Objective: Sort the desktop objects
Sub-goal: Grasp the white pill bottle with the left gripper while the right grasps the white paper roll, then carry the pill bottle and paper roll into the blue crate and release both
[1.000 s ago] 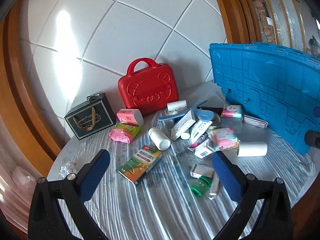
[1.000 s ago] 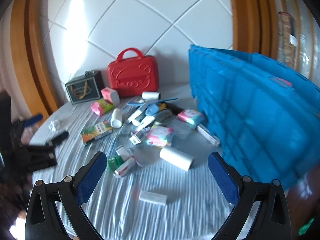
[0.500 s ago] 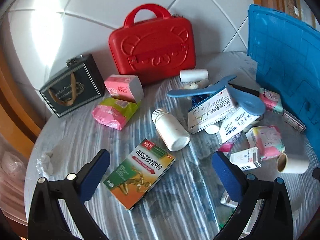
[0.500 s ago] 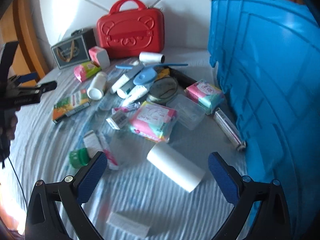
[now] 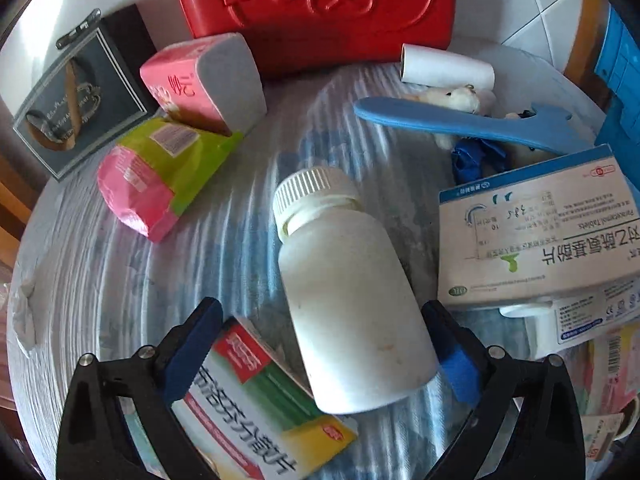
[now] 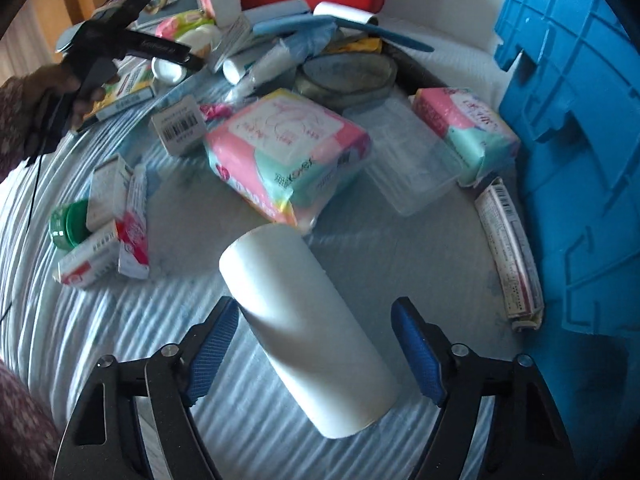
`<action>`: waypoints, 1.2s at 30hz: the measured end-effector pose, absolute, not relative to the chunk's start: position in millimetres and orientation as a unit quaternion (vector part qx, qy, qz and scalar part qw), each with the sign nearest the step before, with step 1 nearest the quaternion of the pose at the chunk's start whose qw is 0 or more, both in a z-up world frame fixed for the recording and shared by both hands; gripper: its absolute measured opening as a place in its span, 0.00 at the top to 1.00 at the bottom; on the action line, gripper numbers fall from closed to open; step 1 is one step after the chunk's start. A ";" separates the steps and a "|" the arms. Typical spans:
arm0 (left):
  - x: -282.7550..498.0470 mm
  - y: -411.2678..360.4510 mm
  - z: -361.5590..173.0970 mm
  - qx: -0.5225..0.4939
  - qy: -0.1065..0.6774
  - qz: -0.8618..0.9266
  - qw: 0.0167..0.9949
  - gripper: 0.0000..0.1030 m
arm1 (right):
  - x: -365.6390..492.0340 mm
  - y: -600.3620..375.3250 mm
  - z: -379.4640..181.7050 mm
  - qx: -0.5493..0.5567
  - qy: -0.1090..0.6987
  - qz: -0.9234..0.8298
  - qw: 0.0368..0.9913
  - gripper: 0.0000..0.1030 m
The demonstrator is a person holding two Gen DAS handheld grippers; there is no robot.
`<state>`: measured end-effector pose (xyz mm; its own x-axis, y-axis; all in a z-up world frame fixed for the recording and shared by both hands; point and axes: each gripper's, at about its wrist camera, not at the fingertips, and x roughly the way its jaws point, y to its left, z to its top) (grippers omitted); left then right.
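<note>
In the left wrist view a white pill bottle (image 5: 344,292) lies on the table between the open pads of my left gripper (image 5: 320,344). A green and orange medicine box (image 5: 264,408) lies under the left pad. In the right wrist view a white paper roll (image 6: 308,320) lies between the open pads of my right gripper (image 6: 316,344). The left gripper (image 6: 120,44) also shows there, at the far left over the pile.
A red case (image 5: 316,8), a black gift box (image 5: 76,96), pink packs (image 5: 200,80), a blue shoehorn (image 5: 472,124) and medicine boxes (image 5: 536,232) crowd the back. A blue crate (image 6: 580,140) stands at right. Tissue packs (image 6: 288,152), a clear box (image 6: 412,168) and small tubes (image 6: 132,216) lie mid-table.
Both grippers have dropped and moved forward. The left one now straddles the pill bottle, the right one straddles the paper roll. Both stay open.
</note>
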<state>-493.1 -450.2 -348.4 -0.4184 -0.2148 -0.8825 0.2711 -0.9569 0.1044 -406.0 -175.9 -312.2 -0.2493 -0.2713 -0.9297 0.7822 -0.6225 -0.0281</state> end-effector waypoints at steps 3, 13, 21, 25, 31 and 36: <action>-494.2 -451.5 -354.1 0.518 0.029 -0.843 0.139 0.06 | -403.1 -174.8 -319.5 0.513 0.265 -0.733 0.360 0.42; -482.8 -446.0 -346.1 0.517 0.052 -0.852 0.071 0.50 | -402.9 -178.4 -314.9 0.539 0.231 -0.738 0.334 0.52; -437.4 -427.0 -291.7 0.464 0.017 -0.883 0.068 0.50 | -389.2 -142.4 -259.7 0.519 0.105 -0.792 0.303 0.53; -406.0 -405.8 -230.6 0.407 -0.005 -0.912 0.055 0.50 | -371.2 -139.4 -209.3 0.461 0.082 -0.828 0.310 0.53; -370.2 -331.1 -126.1 0.300 -0.055 -0.952 -0.011 0.50 | -338.5 -119.4 -109.2 0.361 0.009 -0.883 0.299 0.53; -356.7 -246.0 -48.4 0.213 -0.078 -0.968 -0.106 0.50 | -309.1 -68.6 -29.7 0.289 -0.043 -0.923 0.251 0.53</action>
<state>-356.7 -246.0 -48.4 -0.8873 0.1712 -0.4282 -0.2374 -0.9656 0.1059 -309.1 -68.6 -29.7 -0.7068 -0.4886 -0.5116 0.4385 -0.8701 0.2251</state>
